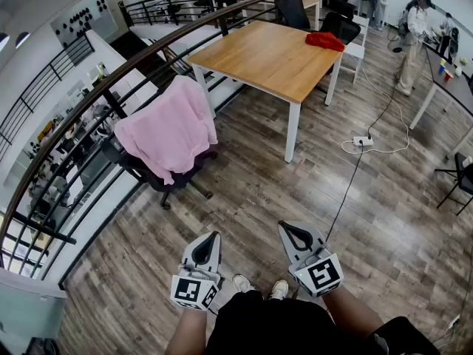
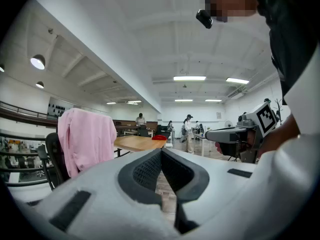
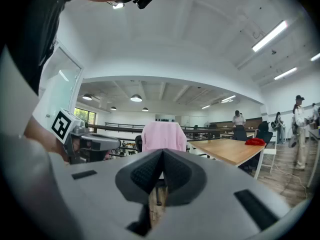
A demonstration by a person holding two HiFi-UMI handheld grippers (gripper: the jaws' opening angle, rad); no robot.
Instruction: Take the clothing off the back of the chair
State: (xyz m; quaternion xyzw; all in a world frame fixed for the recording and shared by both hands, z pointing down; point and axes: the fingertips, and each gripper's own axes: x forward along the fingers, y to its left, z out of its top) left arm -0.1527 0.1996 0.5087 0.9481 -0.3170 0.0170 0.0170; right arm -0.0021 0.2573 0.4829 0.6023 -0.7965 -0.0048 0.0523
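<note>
A pink garment [image 1: 170, 128] hangs over the back of a black office chair [image 1: 151, 176] near the railing. The garment [image 2: 85, 139] shows at the left of the left gripper view, and the same pink garment [image 3: 162, 136] sits centre in the right gripper view. Both grippers are held level close to my body, well short of the chair. My left gripper [image 1: 215, 235] is shut with nothing in it. My right gripper [image 1: 283, 225] is shut and empty too. The jaw tips meet in both gripper views.
A wooden table [image 1: 266, 54] stands beyond the chair with a red cloth [image 1: 325, 41] on its far corner. A dark railing [image 1: 89, 102] runs along the left. A power strip and cable [image 1: 362, 142] lie on the floor to the right. People [image 1: 414, 28] stand far back.
</note>
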